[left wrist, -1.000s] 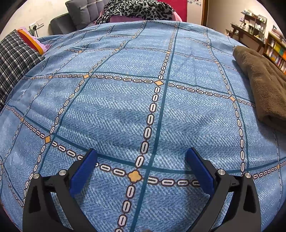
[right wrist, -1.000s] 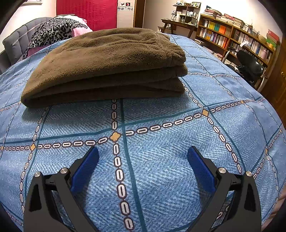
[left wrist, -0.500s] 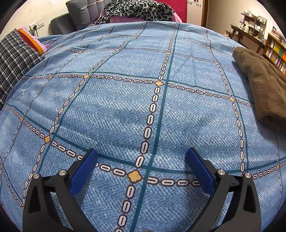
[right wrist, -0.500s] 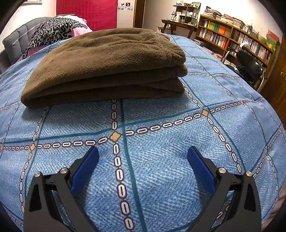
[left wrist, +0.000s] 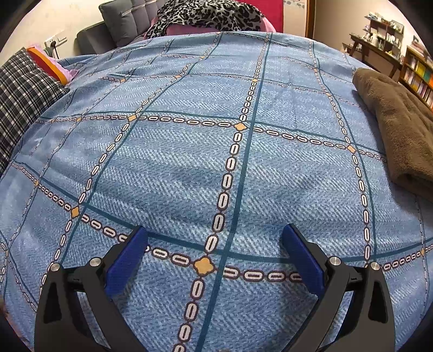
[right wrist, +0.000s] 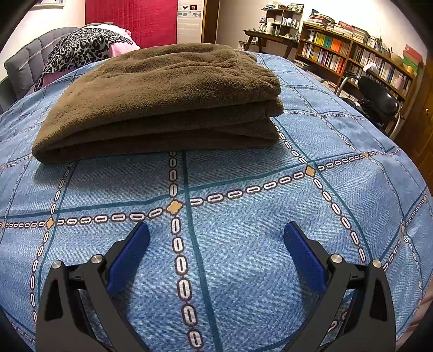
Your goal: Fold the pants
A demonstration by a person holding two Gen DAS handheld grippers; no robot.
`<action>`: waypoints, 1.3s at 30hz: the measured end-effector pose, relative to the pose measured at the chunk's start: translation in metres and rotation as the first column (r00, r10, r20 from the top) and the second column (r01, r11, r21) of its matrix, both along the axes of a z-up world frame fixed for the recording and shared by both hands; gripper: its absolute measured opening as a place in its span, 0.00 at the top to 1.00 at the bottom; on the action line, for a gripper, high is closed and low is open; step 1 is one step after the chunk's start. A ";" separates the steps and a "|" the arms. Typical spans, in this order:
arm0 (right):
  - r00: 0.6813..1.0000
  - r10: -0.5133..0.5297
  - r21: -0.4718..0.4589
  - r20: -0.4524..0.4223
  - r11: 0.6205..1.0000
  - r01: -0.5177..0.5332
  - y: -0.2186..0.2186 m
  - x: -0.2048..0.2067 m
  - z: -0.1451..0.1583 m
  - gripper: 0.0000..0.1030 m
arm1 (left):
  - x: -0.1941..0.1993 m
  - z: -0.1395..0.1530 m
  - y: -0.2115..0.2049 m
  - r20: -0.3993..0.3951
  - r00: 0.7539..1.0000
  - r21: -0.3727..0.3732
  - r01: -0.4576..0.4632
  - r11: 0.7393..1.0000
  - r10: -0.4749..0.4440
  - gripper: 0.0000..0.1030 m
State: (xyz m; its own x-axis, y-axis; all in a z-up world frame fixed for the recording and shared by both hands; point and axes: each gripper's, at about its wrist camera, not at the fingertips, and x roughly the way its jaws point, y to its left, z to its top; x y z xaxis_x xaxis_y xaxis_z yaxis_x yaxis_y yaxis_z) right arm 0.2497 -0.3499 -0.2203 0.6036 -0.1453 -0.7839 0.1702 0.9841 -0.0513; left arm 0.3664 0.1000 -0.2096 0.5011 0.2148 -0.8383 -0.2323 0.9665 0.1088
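Note:
The brown fleece pants (right wrist: pixel 162 100) lie folded in a thick stack on the blue patterned bedspread (right wrist: pixel 243 230), just ahead of my right gripper (right wrist: pixel 216 235). That gripper is open, with nothing between its blue pads, and stands apart from the stack. In the left wrist view the same pants (left wrist: pixel 400 127) show at the right edge. My left gripper (left wrist: pixel 215 238) hovers open over bare bedspread (left wrist: pixel 176 162), well to the left of the pants.
A plaid cloth (left wrist: pixel 19 108) lies at the bed's left side. A leopard-print fabric (left wrist: pixel 205 13) and grey headboard (left wrist: pixel 119 16) sit at the far end. Bookshelves (right wrist: pixel 351 54), a desk and a black chair (right wrist: pixel 379 100) stand beyond the bed's right edge.

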 end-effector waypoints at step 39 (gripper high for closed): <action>0.967 -0.012 0.074 0.254 0.997 -0.008 -0.023 0.008 0.118 0.03 | 0.010 0.132 -0.184 0.201 0.892 0.076 0.398 0.914 -0.405 0.05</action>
